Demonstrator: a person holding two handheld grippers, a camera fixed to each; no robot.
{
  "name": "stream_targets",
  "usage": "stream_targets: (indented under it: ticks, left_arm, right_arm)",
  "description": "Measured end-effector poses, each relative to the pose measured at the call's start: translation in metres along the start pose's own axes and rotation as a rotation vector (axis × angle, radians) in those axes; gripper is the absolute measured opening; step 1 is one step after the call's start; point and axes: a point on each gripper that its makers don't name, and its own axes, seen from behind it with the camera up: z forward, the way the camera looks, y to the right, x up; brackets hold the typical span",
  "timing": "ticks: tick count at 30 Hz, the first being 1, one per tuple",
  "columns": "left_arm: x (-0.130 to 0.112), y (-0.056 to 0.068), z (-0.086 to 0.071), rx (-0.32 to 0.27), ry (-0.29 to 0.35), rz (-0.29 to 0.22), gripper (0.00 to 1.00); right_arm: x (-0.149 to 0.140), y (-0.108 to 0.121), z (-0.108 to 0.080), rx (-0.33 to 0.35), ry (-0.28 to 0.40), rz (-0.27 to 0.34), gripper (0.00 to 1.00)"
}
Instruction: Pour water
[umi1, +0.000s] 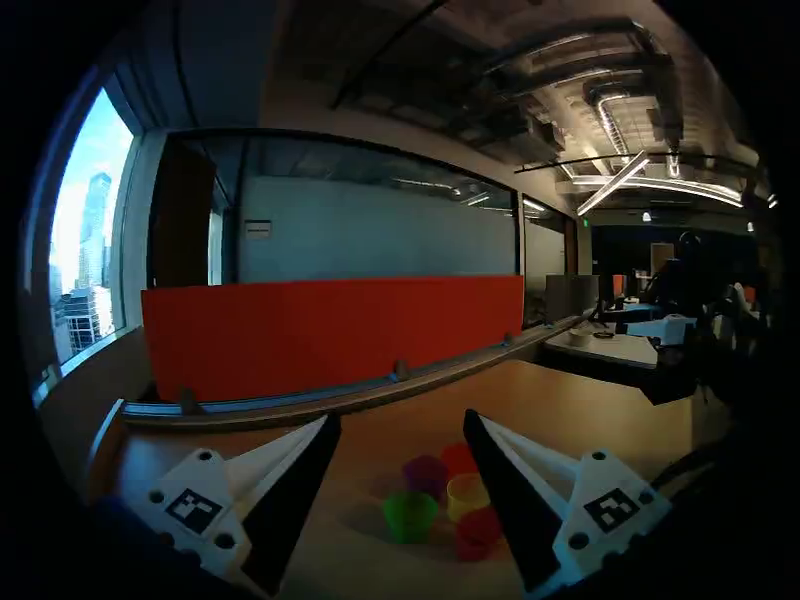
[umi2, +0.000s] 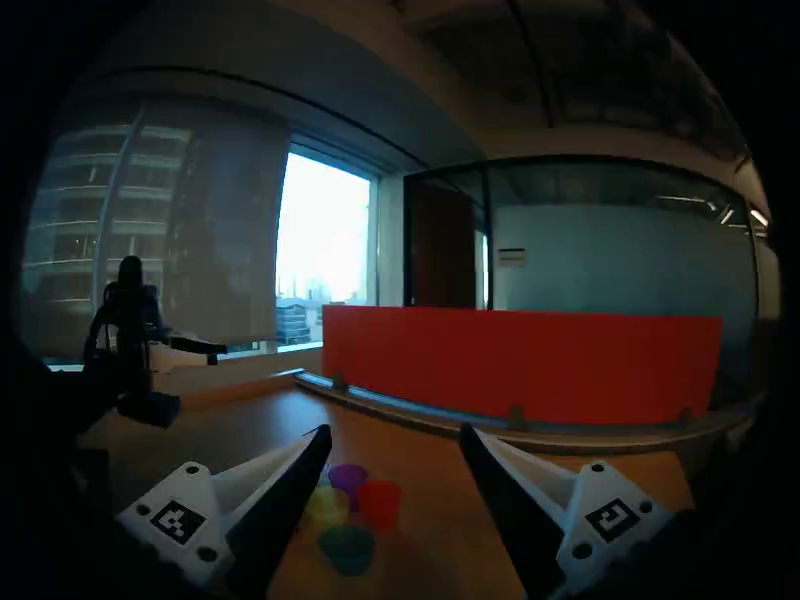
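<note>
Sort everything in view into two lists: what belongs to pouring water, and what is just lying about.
For the job, most likely:
- green cup, yellow cup, purple cup, red cup, clustered on the desk
- left claw, open
- right claw, open

Just lying about:
- red divider panel
- window
- far desk
- ceiling lights

An orange divider panel (umi1: 330, 335) stands upright along the far edge of the wooden desk (umi1: 570, 400). Behind it runs a glass wall (umi1: 380, 235). A window (umi1: 85, 260) shows high-rise buildings. Linear ceiling lights (umi1: 612, 185) are lit.
</note>
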Motion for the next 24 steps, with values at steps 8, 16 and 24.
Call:
stream_targets:
  ticks: [8,16,24]
  left_arm:
    - [-0.014,0.005,0.007,-0.083,-0.060,0.039,0.91]
    - [-0.042,0.007,0.016,-0.140,-0.162,0.078,0.91]
    - [-0.063,0.015,0.020,-0.208,-0.234,0.094,0.91]
  right_arm:
    - [-0.024,-0.012,0.009,0.065,-0.102,-0.064,0.99]
    - [-0.056,-0.026,0.015,0.143,-0.224,-0.086,0.99]
    - [-0.068,-0.034,0.019,0.203,-0.302,-0.098,0.99]
